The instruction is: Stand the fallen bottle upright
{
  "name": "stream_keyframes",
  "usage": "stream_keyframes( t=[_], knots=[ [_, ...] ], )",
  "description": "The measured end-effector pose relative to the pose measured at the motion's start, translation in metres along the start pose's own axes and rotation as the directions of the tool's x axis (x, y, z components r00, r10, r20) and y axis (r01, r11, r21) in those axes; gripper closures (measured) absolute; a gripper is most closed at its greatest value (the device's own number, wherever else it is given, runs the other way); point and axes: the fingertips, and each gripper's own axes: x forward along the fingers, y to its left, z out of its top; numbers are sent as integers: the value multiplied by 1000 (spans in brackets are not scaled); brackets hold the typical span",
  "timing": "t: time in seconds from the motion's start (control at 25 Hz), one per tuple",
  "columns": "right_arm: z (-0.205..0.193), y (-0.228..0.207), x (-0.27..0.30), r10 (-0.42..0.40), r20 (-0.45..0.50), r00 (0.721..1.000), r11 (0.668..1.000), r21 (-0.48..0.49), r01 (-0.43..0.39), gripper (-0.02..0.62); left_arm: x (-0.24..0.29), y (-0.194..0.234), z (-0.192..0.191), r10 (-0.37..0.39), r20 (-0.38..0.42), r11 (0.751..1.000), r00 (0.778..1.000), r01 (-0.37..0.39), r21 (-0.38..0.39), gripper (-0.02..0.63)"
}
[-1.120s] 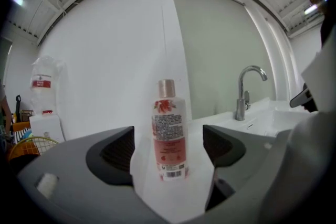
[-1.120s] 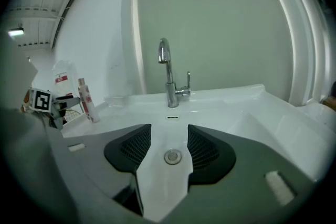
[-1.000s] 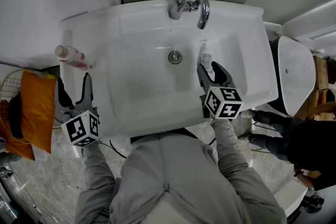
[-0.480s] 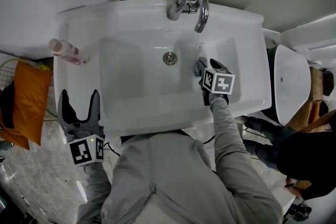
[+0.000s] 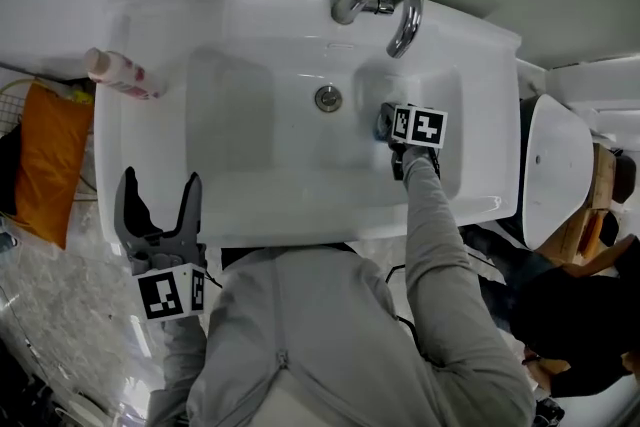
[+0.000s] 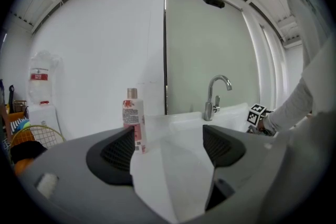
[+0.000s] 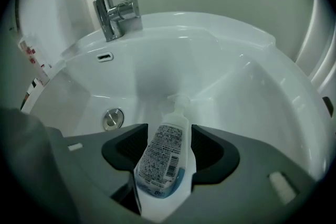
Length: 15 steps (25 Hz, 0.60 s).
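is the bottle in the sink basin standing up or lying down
Lying down: the bottle rests on its side on the sink floor, nozzle toward the back wall, right gripper clamped on it.

Head view looks steeply down; both gripper views share the faucet (image 5: 385, 0).

I can read no words anywhere. The fallen bottle (image 7: 163, 157) in the sink (image 7: 252, 92) carries dense fine print and a barcode, too small to make out. The pink bottle (image 6: 133, 118) on the sink's left rear corner shows red print, blurred.
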Motion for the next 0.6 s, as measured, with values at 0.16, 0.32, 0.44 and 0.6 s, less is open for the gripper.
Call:
stream_keyframes(
  t=[0.16, 0.32, 0.44, 0.6],
  knots=[
    [-7, 1, 17, 19, -66, 998, 1000, 4, -18, 354, -2, -3, -5, 11, -13, 1000, 1000, -11, 6, 173],
    [-11, -1, 28, 28, -98, 995, 999, 46, -24, 344, -2, -6, -8, 11, -18, 1000, 1000, -10, 29, 173],
    [-13, 1, 33, 28, -119, 992, 999, 35, -24, 335, -2, -6, -11, 13, -27, 1000, 1000, -13, 25, 173],
    [-12, 1, 37, 31, -148, 989, 999, 23, -28, 330, 0, -10, -15, 9, -35, 999, 999, -8, 35, 173]
  ],
)
